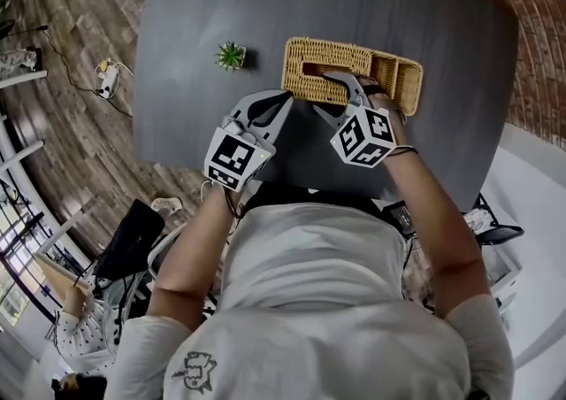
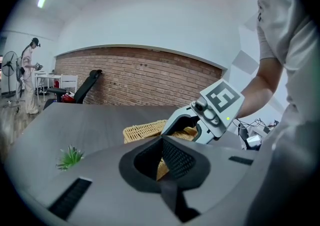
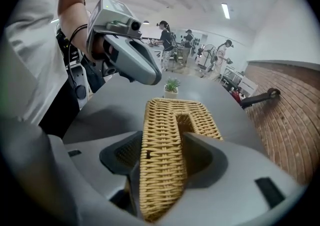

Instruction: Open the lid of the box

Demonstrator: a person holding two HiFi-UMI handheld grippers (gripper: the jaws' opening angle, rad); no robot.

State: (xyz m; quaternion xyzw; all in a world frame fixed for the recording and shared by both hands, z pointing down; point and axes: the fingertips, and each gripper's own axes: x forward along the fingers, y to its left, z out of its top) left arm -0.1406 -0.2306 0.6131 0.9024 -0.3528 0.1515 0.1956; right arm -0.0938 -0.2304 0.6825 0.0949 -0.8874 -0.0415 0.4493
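Head view, with both tongs views. The box (image 1: 402, 81), a wicker one, stands on the table (image 1: 221, 0) at 12 o'clock from me. Its lid (image 1: 323, 57) covers the 9 o'clock part, and the 3 o'clock end shows open interior. I cannot tell whether the lid rests on the rim or hangs just above it.

My right tongs (image 1: 343, 81) are clamped on the lid's near edge, at 6 o'clock of its slot (image 1: 320, 68). In the right tongs view the wicker fills the gap between the jaws and runs away from me toward 12 o'clock.

My left tongs (image 1: 283, 101) have their tips together with nothing between them. They sit just beside the box's 7 o'clock corner, and contact with it cannot be made out. A plant (image 1: 231, 56) stands at 9 o'clock of the box, near it but apart.

Judged state: the lid is partly off and the step in hand is carrying it clear.

Hazards from here:
- My hold is on one edge only, so the long lid may pivot in the jaws and sag at its far end.
- Woven wicker gives under pressure, so the lid may slip out if I tilt it quickly.
- Nothing steadies the box, so a lid catching on the rim may drag or tip it.
- A swing toward 9 o'clock could knock over the plant.
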